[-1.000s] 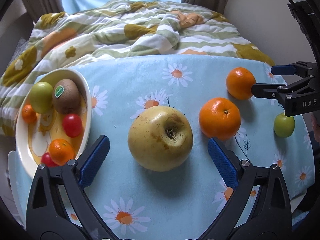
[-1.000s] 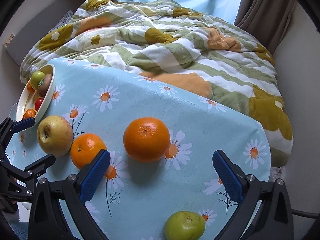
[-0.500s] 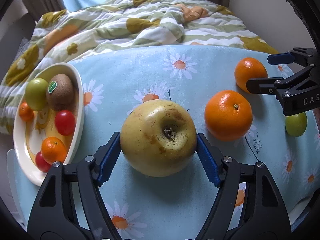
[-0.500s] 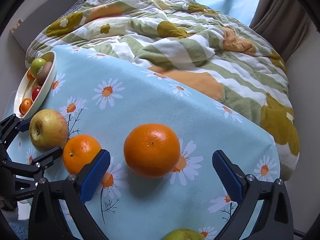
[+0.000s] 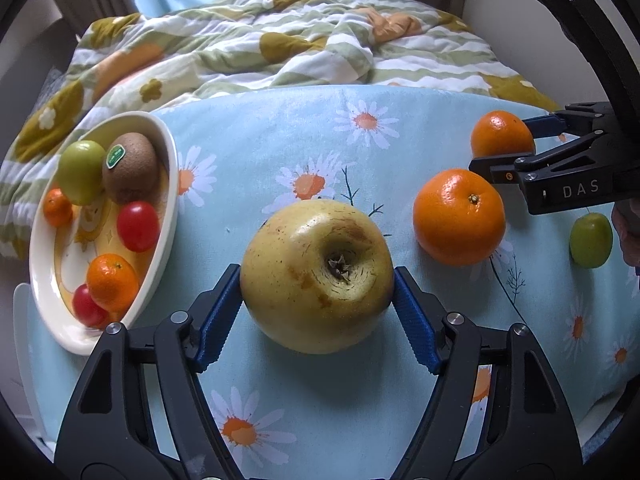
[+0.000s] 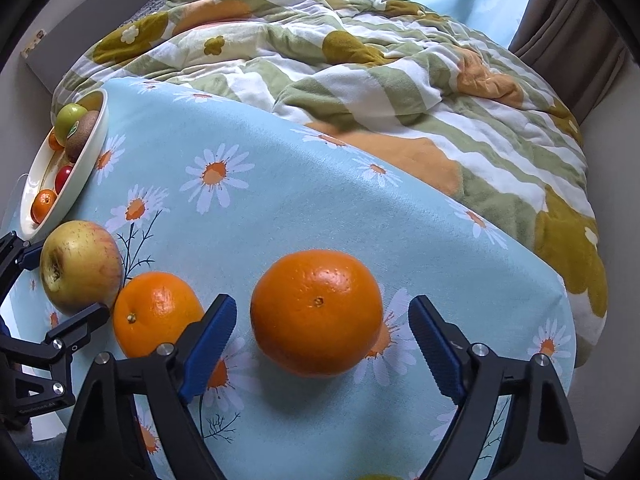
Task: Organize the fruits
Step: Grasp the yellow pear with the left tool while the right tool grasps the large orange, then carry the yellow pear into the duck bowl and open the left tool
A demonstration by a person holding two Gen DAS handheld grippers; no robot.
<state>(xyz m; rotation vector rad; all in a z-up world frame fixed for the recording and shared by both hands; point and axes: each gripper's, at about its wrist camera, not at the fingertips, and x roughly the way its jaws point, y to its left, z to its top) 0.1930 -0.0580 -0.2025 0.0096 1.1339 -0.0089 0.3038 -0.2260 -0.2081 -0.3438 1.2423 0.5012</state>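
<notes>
Left wrist view: oval dish (image 5: 168,168) at the table's left edge, holding 1 kiwi (image 5: 130,168), 1 green fruit, 2 small mandarins and 2 red tomatoes.
Loose on the daisy tablecloth (image 5: 280,128): 1 yellow apple (image 5: 316,276), 2 oranges, 1 small green fruit (image 5: 591,240).
Left gripper (image 5: 316,320): blue pads pressed on both flanks of the apple, which rests on the cloth.
Right gripper (image 6: 320,344): jaws have just been closing around the far orange (image 6: 316,312), gaps showing on both sides; near orange (image 6: 156,312) just beside it.
Progress: roughly half sorted; 4 fruits left.
</notes>
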